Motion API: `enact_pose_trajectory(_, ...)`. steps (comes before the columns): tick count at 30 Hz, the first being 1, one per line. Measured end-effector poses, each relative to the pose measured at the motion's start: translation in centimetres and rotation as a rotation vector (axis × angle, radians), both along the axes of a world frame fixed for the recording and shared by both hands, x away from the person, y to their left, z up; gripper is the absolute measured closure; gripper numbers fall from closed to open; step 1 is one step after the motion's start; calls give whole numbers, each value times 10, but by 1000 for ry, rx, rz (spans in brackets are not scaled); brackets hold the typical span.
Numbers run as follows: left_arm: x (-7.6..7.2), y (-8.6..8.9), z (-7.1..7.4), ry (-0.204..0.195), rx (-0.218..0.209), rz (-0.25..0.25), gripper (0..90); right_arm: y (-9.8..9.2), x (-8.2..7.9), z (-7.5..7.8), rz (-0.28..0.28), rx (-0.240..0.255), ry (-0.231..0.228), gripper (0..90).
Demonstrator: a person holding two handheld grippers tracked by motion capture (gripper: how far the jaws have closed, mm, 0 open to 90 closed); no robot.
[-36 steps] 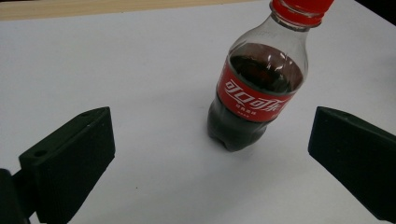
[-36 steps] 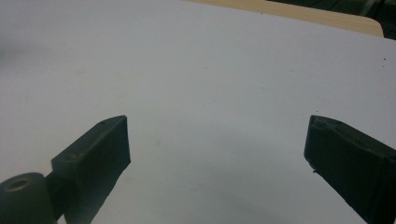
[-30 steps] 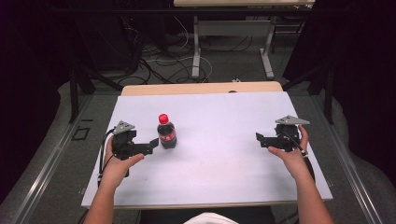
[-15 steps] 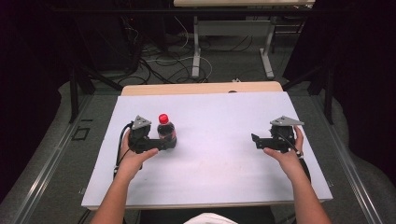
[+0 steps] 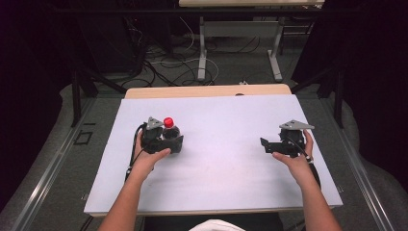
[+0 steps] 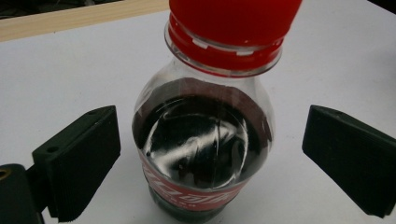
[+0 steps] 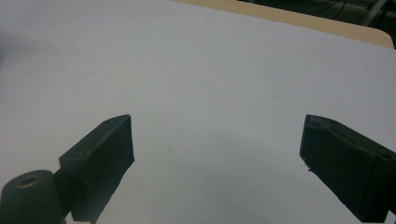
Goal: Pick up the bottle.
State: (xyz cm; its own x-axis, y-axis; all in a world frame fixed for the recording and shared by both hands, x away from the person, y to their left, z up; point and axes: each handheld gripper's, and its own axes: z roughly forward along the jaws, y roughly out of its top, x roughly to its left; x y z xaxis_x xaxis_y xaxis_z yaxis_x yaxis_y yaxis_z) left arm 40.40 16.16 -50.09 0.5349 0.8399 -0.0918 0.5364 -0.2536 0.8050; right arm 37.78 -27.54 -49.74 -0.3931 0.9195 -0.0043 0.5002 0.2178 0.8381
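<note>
The table (image 5: pixel 216 183) is the largest thing, its top covered by a white sheet with a strip of bare wood along the far edge. Take the bottle as the landmark: everything else is placed from it.

The bottle (image 5: pixel 171 134) stands upright on the left half of the table, nearer the far edge than the near one. In the left gripper view it (image 6: pixel 203 140) is a clear plastic bottle of dark drink with a red label band low on its body and a red cap (image 6: pixel 233 21) on top; the cap (image 5: pixel 168 121) shows in the high view as a red dot.

The left gripper (image 5: pixel 166 143) is right at the bottle, reaching in from the bottle's left and near side, held in the person's left hand (image 5: pixel 146 159). Its jaws stand one on each side of the bottle's body and have just been closing, but in its own view a gap of white table shows between each pad and the plastic, so they are wide and not yet pressing on it.

The right gripper (image 5: pixel 266 145) is well apart from the bottle, far off to its right over the right half of the table, its jaws pointing back toward the bottle. In its own view the jaws are spread wide with nothing between them but white table (image 7: pixel 210 93).
</note>
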Motion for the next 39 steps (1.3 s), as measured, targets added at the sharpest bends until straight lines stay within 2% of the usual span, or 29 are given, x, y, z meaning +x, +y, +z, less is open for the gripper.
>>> enact_pose_trajectory(5,3,0,-3,-9,-7,18,84,1,0,-1,3,-10,7,96)
enact_pose_trajectory(11,4,-2,-5,-1,9,10,105,2,0,-1,3,-7,4,98)
enact_pose_trajectory(12,5,-2,-6,-12,10,12,117,2,0,-1,3,-6,4,99)
enact_pose_trajectory(17,5,-4,-8,-4,4,20,159,2,1,-3,6,-9,8,101)
enact_pose_trajectory(22,7,-4,-10,-15,3,20,177,2,2,-4,5,-11,10,103)
enact_pose_trajectory(25,6,-4,-10,-23,9,27,239,1,2,-6,5,-18,16,110)
enact_pose_trajectory(29,6,-4,-9,-24,11,34,265,2,3,-7,4,-17,13,111)
enact_pose_trajectory(37,4,-3,-9,-30,27,24,280,3,3,-8,-1,-18,21,113)
enact_pose_trajectory(39,4,-4,-10,-33,19,26,280,3,3,-9,1,-19,18,114)
